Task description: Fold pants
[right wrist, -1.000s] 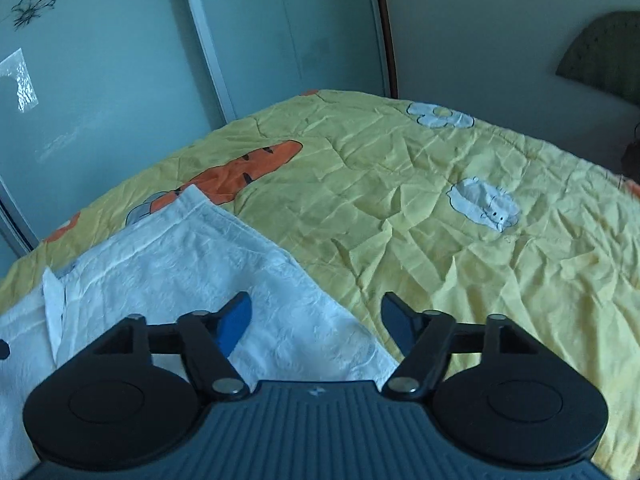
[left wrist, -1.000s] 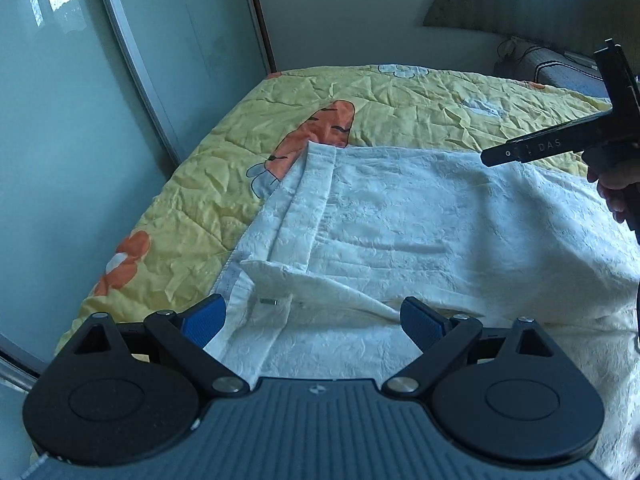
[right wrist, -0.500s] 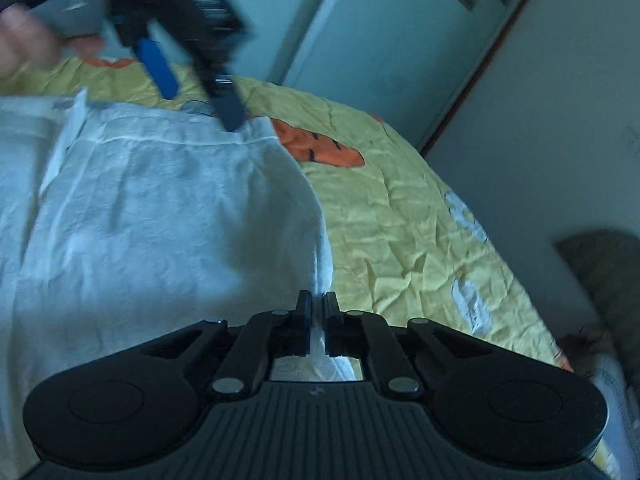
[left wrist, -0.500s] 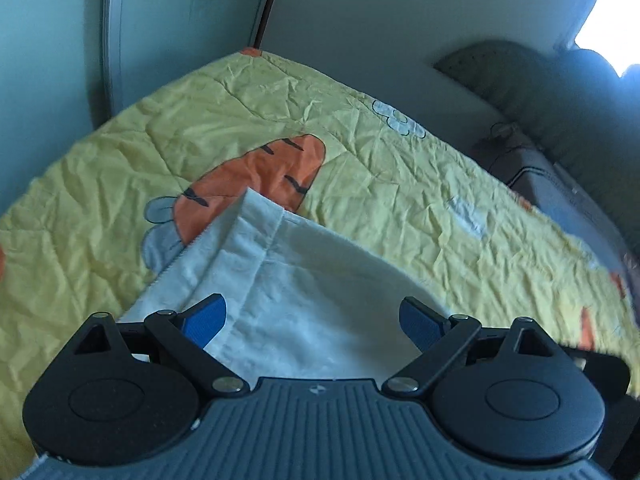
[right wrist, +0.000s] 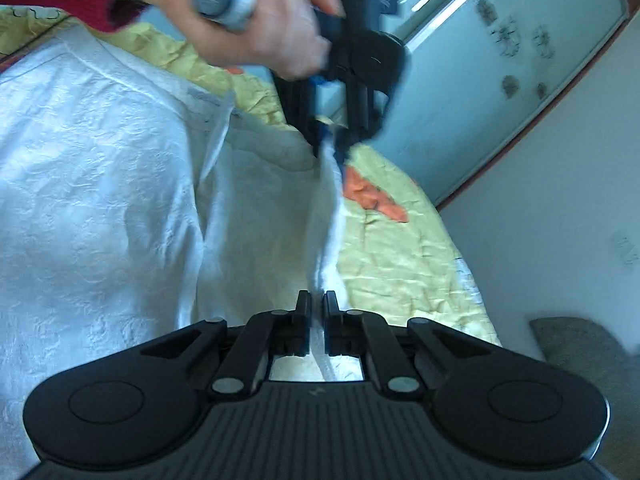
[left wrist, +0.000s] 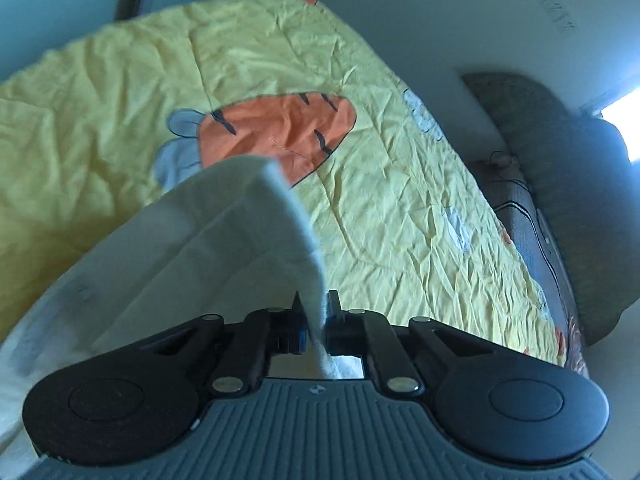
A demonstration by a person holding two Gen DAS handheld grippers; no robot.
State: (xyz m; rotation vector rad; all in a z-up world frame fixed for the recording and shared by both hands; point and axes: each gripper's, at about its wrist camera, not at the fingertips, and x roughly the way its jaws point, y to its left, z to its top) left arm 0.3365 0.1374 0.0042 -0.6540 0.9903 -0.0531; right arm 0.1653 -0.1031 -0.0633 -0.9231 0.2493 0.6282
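White textured pants (right wrist: 100, 168) lie spread on a yellow quilt (left wrist: 400, 208) with a carrot print. My left gripper (left wrist: 316, 312) is shut on the hem edge of the pants (left wrist: 224, 232) and lifts it off the quilt. My right gripper (right wrist: 316, 308) is shut on the same hem edge farther along. The left gripper (right wrist: 332, 148) also shows in the right wrist view, held by a hand, with the white edge stretched taut between the two grippers.
Frosted sliding glass doors (right wrist: 500, 60) stand beyond the bed. A white wall (left wrist: 420, 20) runs along the far side. A grey upholstered headboard (left wrist: 560, 168) and a dark striped pillow (left wrist: 528, 224) are at the right.
Both grippers went from open to shut on the pants' hem edge. The left gripper closed last and the edge has lifted off the quilt.
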